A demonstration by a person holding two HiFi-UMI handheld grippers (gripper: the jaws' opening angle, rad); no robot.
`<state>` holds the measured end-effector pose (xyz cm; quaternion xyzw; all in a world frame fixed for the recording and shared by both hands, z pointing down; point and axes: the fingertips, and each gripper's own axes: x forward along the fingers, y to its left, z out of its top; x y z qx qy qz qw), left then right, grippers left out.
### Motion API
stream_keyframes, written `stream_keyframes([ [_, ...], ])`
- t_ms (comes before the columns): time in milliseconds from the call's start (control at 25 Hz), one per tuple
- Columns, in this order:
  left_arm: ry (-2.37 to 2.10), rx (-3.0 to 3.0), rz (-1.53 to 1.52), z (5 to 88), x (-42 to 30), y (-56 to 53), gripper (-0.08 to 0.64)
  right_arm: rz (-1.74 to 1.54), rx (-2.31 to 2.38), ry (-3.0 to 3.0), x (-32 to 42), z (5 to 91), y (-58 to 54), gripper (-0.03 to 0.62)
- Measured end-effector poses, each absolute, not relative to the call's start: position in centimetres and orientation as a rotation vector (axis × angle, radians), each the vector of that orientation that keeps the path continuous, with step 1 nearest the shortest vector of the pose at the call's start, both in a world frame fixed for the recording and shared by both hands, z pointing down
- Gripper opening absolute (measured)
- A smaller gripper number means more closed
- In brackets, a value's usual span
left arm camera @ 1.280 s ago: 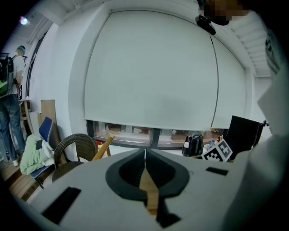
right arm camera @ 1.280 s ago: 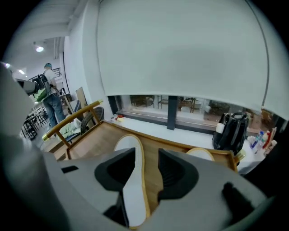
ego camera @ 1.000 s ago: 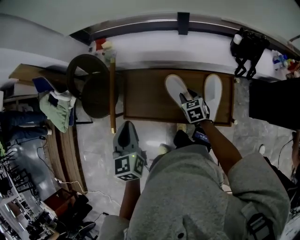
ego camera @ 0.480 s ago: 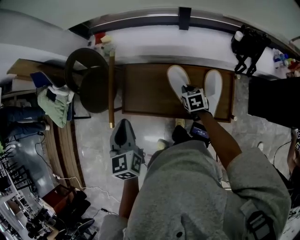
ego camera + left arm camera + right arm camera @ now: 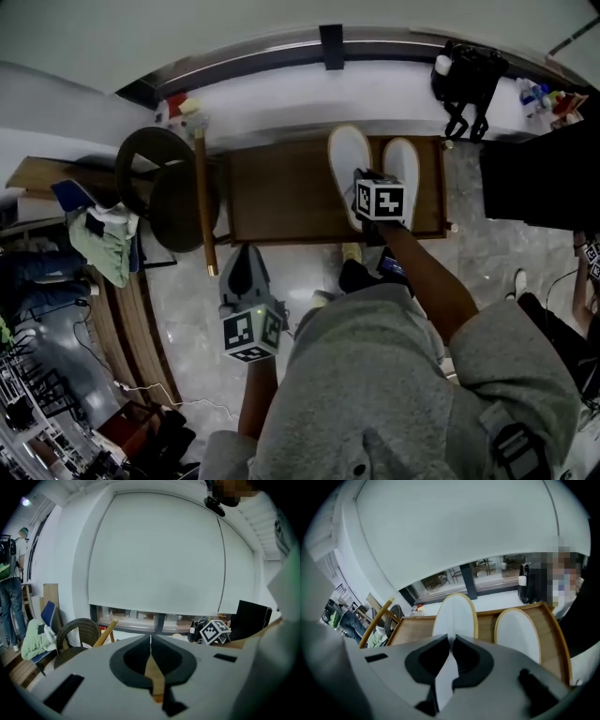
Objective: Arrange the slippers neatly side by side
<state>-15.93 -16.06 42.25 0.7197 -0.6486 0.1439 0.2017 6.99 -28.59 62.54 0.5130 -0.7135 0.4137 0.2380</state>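
Wicker chair (image 5: 173,187) near tray (image 5: 281,192) of slippers (image 5: 349,159)

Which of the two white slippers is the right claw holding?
The slipper nearer the wicker chair: its heel edge is pinched in the right claw; the other slipper lies free beside it.

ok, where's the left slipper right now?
Head view, upper centre: the left slipper lies on the wooden tray, close beside the right slipper, with the right gripper shut on its heel.
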Motion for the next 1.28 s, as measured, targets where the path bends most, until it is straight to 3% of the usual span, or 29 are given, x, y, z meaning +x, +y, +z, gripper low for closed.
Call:
stream_keyframes([
  [280, -1.787, 2.032, 0.409, 42.1, -14.5, -16.1, 0.018, 1.362, 1.482, -1.824, 9.7, 65.6, -26.4, 0.04],
  [880, -1.783, 2.028, 0.443, 42.2, -14.5, -15.0, 0.018, 1.452, 1.453, -1.839, 9.8, 68.2, -25.6, 0.043],
  [1040, -1.771, 2.044, 0.43, 42.2, -14.4, -14.4, 0.018, 1.445, 1.399, -1.937, 9.2, 66.9, -25.6, 0.117],
  [1280, -1.736, 2.092, 0.4, 41.9, -14.4, -13.2, 0.018, 1.358, 1.463, -1.983, 10.4, 64.0, -25.0, 0.123],
])
